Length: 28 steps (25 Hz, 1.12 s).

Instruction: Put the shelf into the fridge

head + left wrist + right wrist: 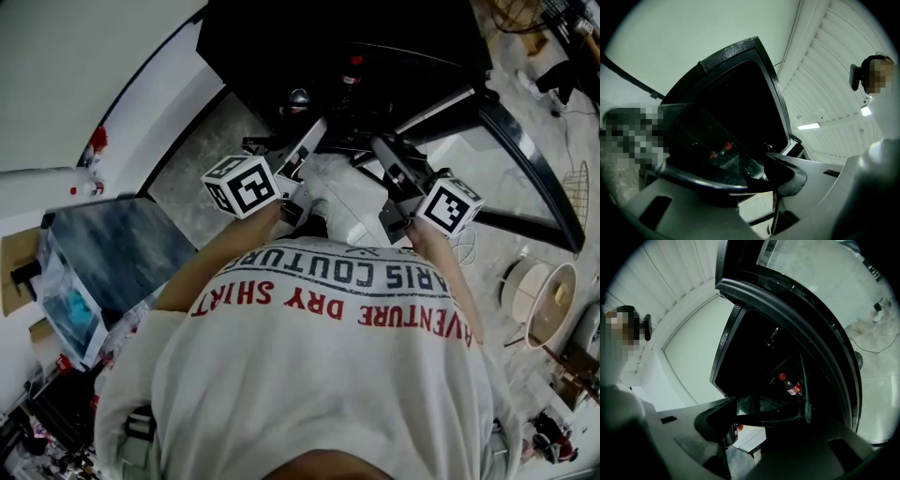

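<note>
Glass shelf (703,140) is being held before the open fridge (328,47), left gripper (754,178) and right gripper (764,420) each clamping its dark rim, seemingly keeping it square for insertion.

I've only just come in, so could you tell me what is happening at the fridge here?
A person in a white T-shirt stands at the open black fridge with a gripper in each hand. The left gripper and the right gripper are each closed on an edge of the glass shelf, carrying it between them at the fridge's opening. Red-capped bottles sit inside. Whether the shelf rests on its supports yet cannot be told.
</note>
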Motion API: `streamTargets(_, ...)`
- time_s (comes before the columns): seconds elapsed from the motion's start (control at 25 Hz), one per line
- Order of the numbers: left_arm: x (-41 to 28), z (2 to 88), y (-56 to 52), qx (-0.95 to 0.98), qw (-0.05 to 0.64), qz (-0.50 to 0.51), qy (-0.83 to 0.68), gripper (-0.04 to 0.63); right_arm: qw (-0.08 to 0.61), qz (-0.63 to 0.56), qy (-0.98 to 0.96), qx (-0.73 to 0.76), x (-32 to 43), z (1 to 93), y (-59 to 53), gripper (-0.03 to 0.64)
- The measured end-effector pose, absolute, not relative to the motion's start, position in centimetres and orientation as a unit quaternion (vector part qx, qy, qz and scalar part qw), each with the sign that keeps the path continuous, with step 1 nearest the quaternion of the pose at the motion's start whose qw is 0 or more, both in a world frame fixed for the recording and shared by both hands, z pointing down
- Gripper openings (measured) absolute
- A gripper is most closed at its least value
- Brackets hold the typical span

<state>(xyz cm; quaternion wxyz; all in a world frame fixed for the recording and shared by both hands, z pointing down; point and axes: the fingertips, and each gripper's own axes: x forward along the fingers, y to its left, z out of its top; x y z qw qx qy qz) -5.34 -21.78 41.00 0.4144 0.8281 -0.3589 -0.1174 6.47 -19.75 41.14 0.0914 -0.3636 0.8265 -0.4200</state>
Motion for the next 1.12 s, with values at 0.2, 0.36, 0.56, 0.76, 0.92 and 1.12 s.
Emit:
streamTargets(0.2, -5.4, 41.3, -22.2, 0.834, 0.407, -0.120, -0.352, 0.179, 0.094, -0.419, 0.826, -0.366, 6.4, 41.5, -20.1, 0.166)
streamTargets(0.36, -5.4, 41.3, -22.5, 0.839, 0.400, -0.124, -0.347, 0.186, 0.096, -0.418, 0.825, -0.368, 6.3, 41.5, -20.5, 0.164)
streamTargets(0.56, -4.8, 41.2, -22.1, 0.860, 0.381, -0.110, -0.321, 0.228, 0.093, -0.416, 0.826, -0.370, 6.5, 41.6, -21.0, 0.164)
streamTargets(0.76, -4.8, 41.5, -21.7, 0.866, 0.374, -0.103, -0.314, 0.245, 0.093, -0.417, 0.824, -0.372, 6.6, 41.7, -21.1, 0.158)
streamTargets(0.92, -4.6, 41.7, -21.1, 0.871, 0.362, -0.088, -0.321, 0.247, 0.093, -0.420, 0.821, -0.375, 6.7, 42.0, -21.2, 0.147)
streamTargets(1.12, -3.5, 42.0, -20.0, 0.885, 0.342, -0.062, -0.309, 0.247, 0.094, -0.424, 0.818, -0.377, 6.8, 42.2, -21.2, 0.144)
